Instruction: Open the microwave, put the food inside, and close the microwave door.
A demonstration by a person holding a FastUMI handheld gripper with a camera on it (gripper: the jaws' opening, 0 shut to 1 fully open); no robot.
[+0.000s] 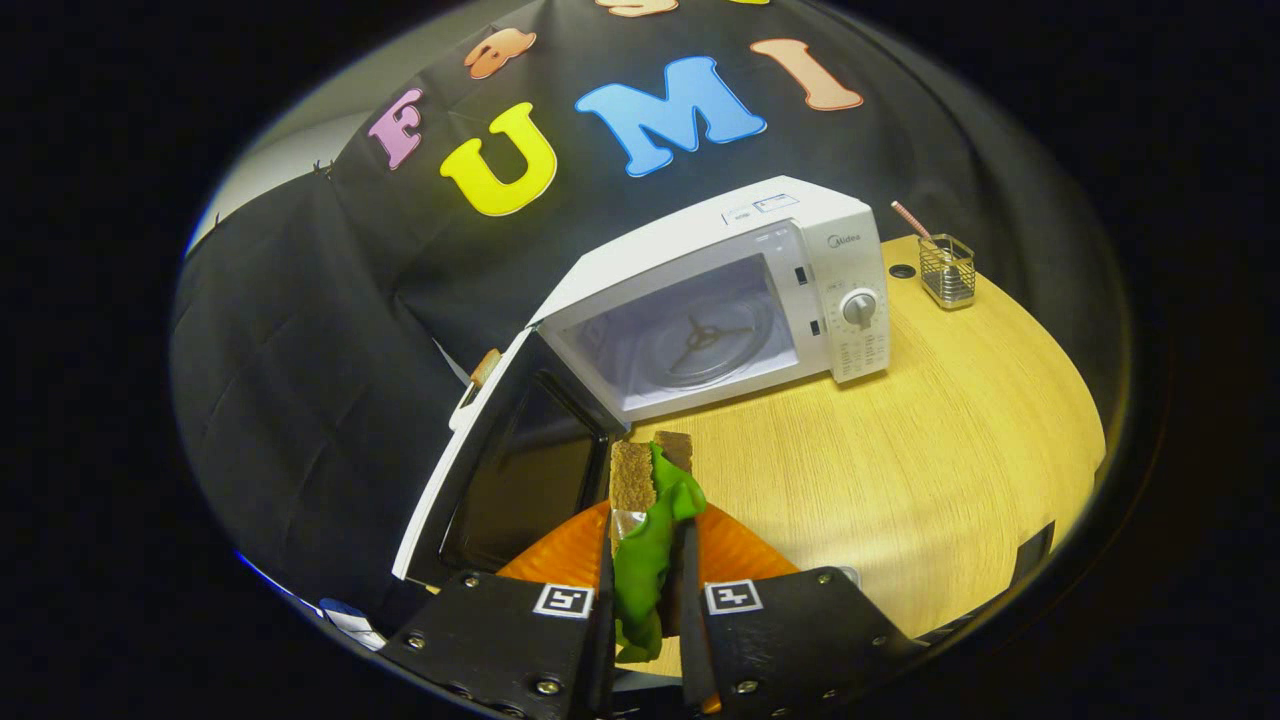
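A white microwave (800,260) stands on the wooden table (900,470), beyond my fingers. Its door (500,470) hangs swung wide open to the left, showing the dark window pane. Inside, the glass turntable (700,340) lies bare. My gripper (645,575) is shut on a toy sandwich (650,500): brown bread slices with a green lettuce leaf between them. The sandwich stands upright between the fingers, held above the table in front of the open cavity.
A small wire basket (948,270) with a striped straw stands at the table's far right, past the microwave. A dark round hole (902,271) sits in the tabletop beside it. Black cloth walls the booth behind and to the left.
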